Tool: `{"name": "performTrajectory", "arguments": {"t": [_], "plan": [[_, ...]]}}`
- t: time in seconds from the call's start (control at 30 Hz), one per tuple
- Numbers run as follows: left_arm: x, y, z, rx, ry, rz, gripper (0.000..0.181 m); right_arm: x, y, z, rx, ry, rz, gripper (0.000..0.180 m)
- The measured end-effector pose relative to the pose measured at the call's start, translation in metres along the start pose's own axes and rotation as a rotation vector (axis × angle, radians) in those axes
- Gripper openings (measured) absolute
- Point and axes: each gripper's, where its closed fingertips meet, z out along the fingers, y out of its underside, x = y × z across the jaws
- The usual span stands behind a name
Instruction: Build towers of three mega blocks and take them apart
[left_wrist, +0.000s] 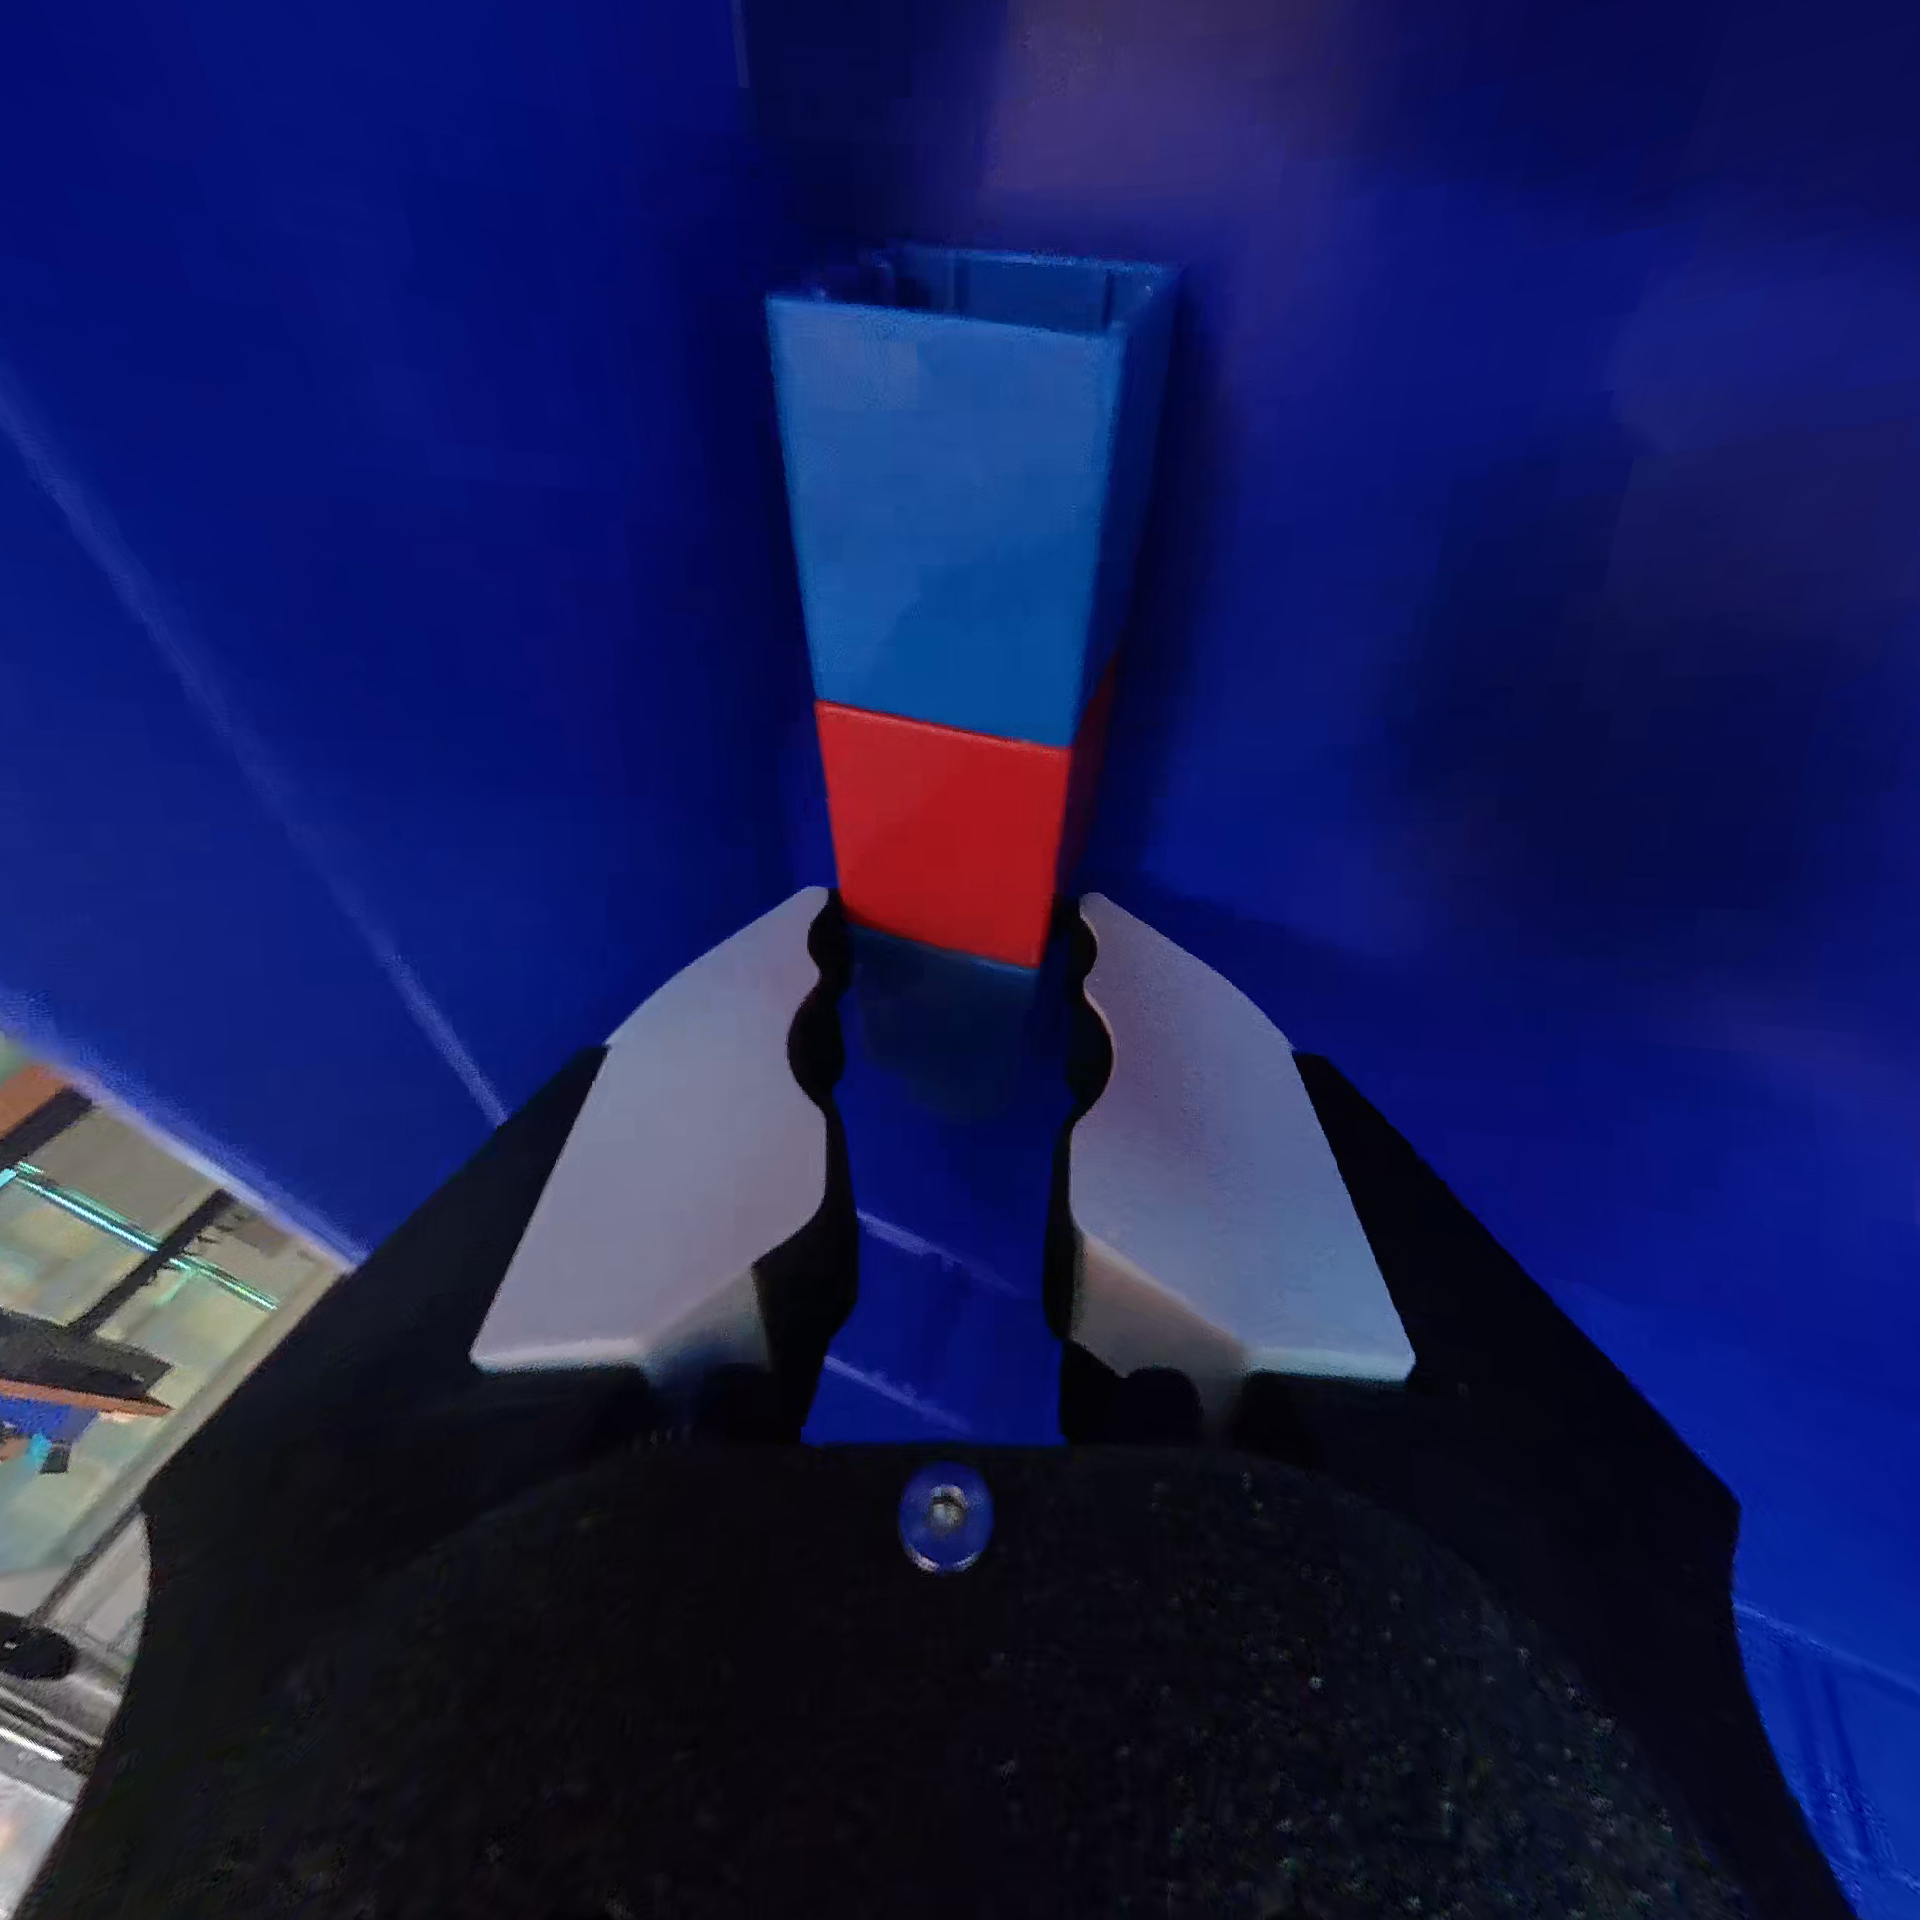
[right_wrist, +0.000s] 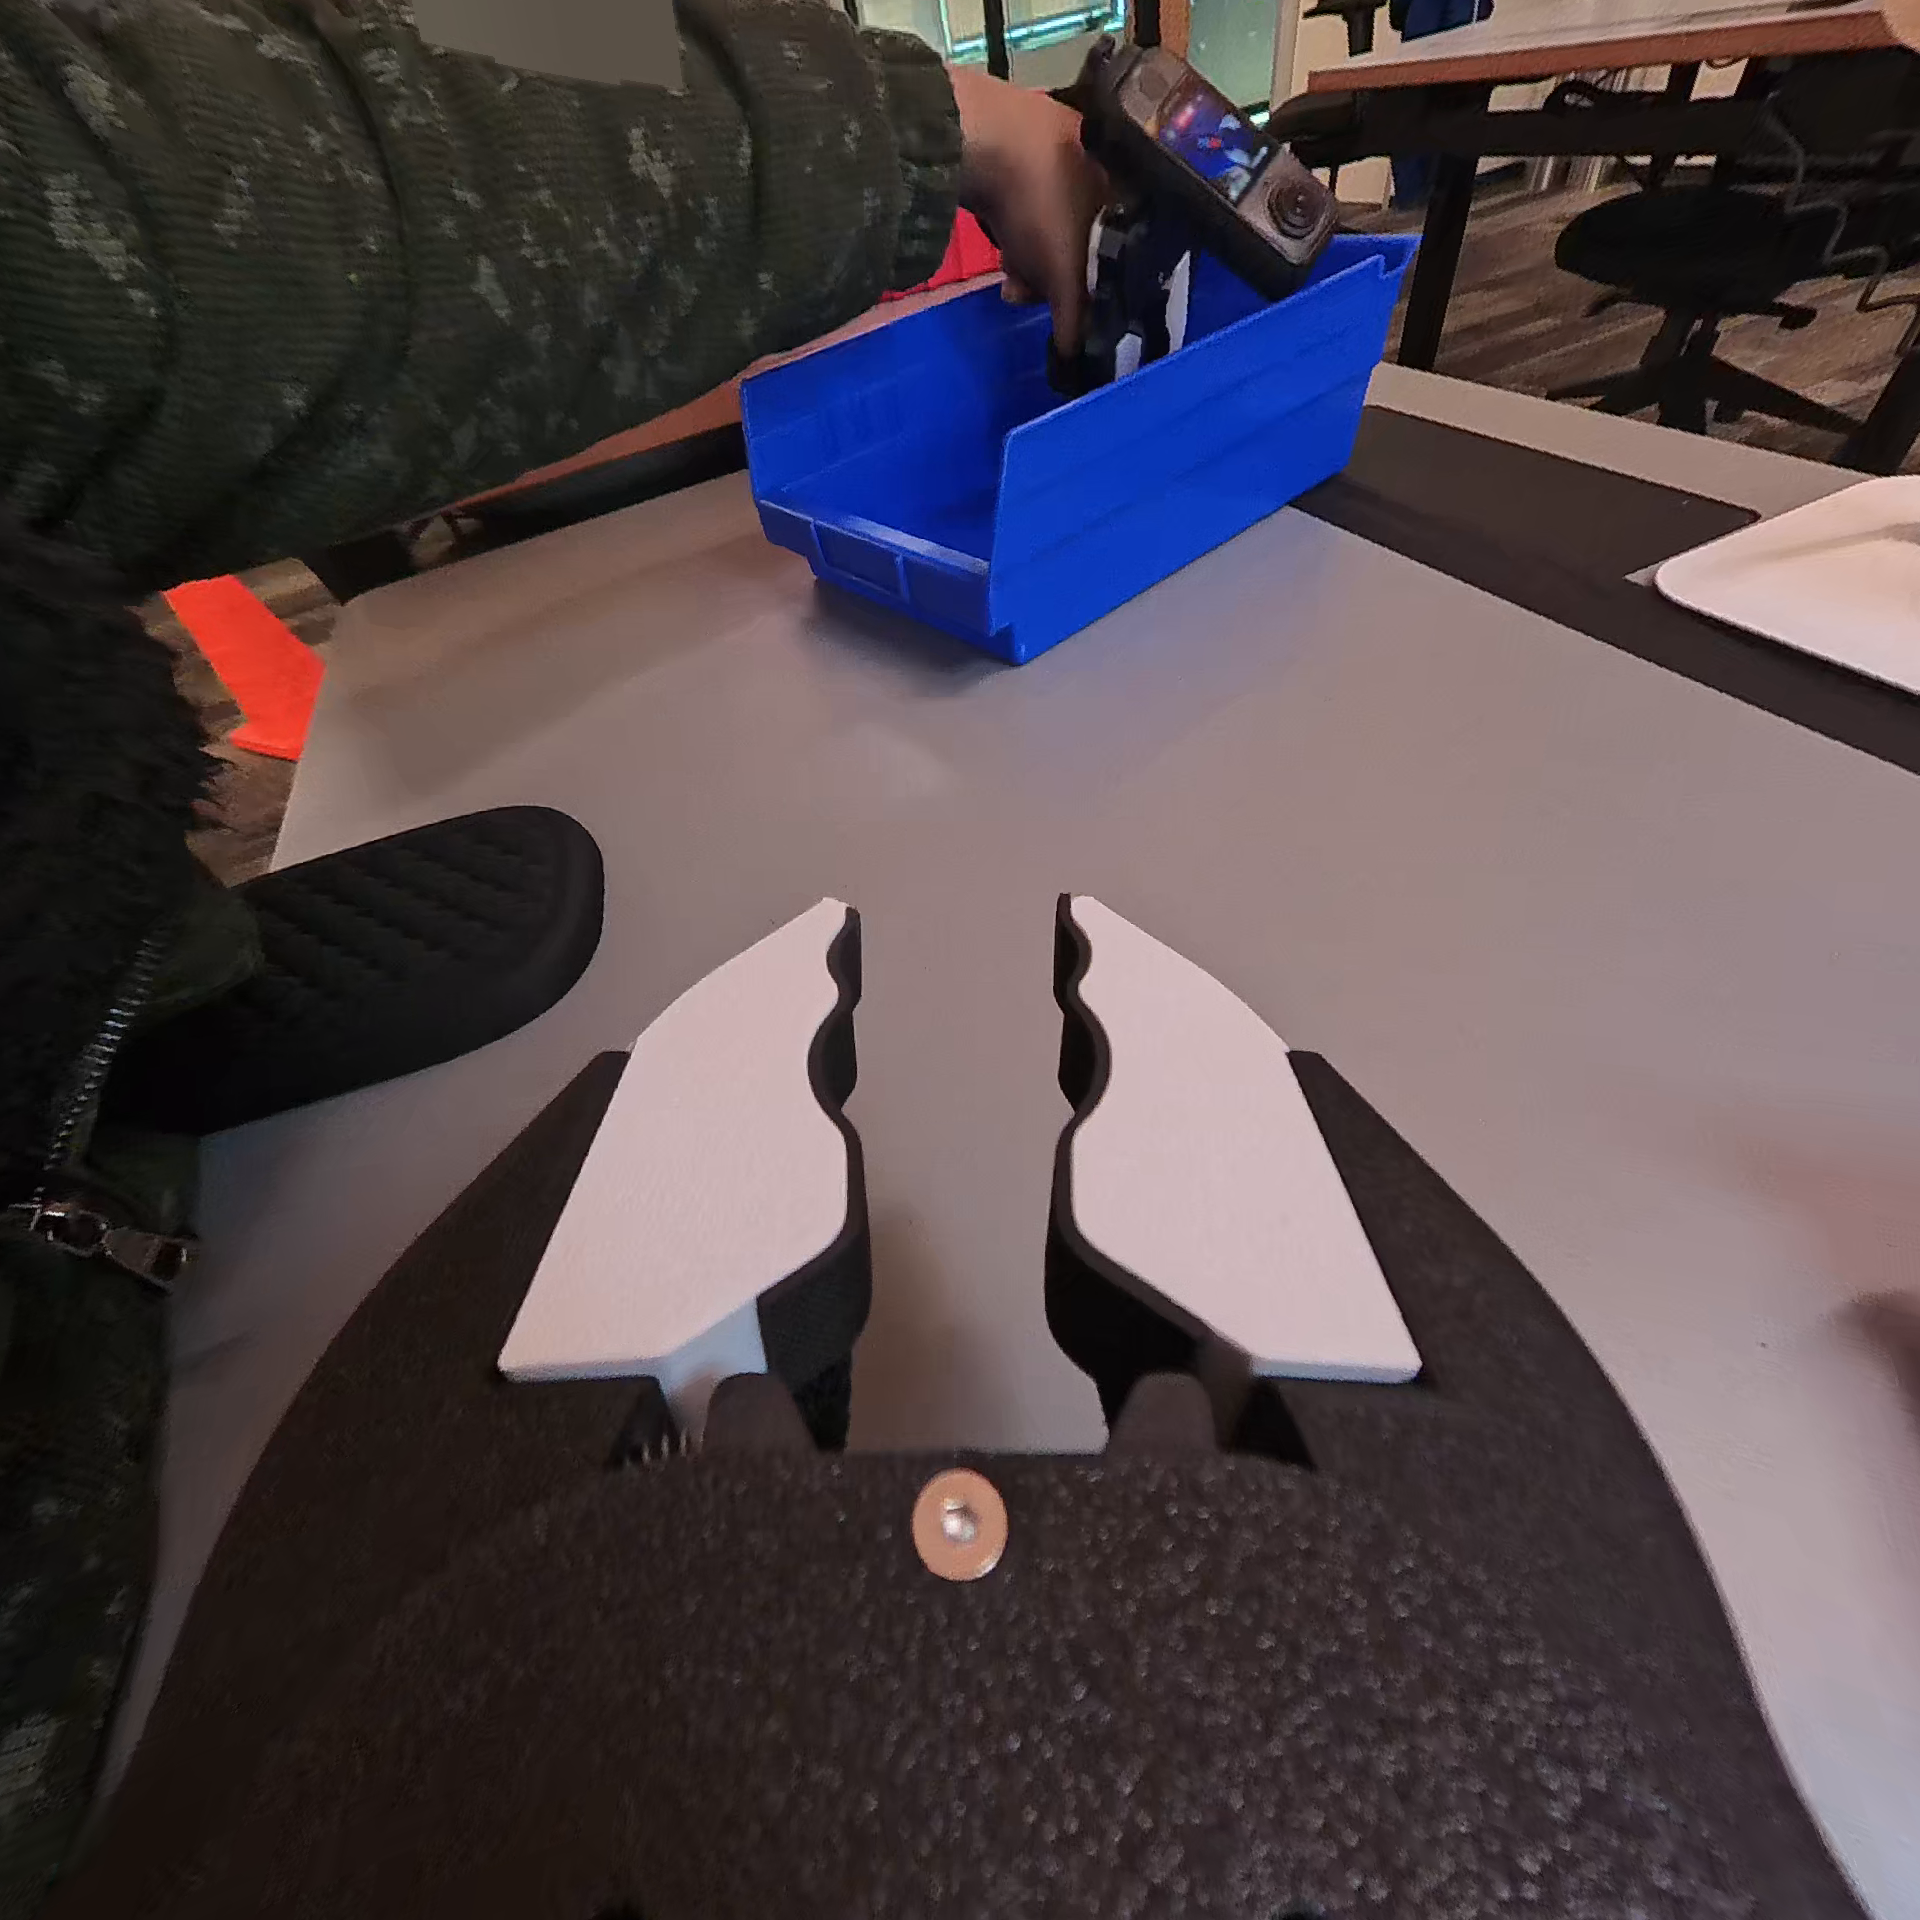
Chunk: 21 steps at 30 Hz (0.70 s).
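No readable text, labels, brands, numbers or signs in either view. Small lit screen (right_wrist: 1210, 140) on the far camera device above the blue bin (right_wrist: 1091, 488), contents too small to read.

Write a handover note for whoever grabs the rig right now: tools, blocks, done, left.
Left tool: inside the blue bin, shut on the near blue block of a three-block tower. From the tool outward the order is blue, red block, blue block.
Right tool: open, holding nothing, above the grey table, well short of the bin.
Done: this tower is assembled.
Left: probably take it apart; the right tool is free to help. No loose blocks are visible in either view.
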Motion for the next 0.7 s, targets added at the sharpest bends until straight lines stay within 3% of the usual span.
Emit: {"name": "performTrajectory", "arguments": {"t": [0.17,0.37,0.53,0.6,0.7], "plan": [[0.01,-0.01,-0.067,0.222,-0.11,0.017,0.036,-0.004,-0.006,-0.003,0.022,0.015,-0.035,0.035],[0.057,-0.036,-0.221,0.851,-0.182,-0.129,0.036,-0.012,-0.019,-0.007,0.077,0.024,-0.056,0.035],[0.176,-0.071,-0.346,1.557,0.143,-0.257,0.036,-0.027,-0.039,-0.007,0.17,0.015,-0.063,0.036],[0.23,-0.082,-0.375,1.774,0.357,-0.298,0.036,-0.037,-0.047,-0.006,0.218,-0.013,-0.044,0.038],[0.293,-0.1,-0.397,1.961,0.69,-0.373,0.036,-0.055,-0.056,-0.003,0.28,-0.086,0.006,0.041]]}}
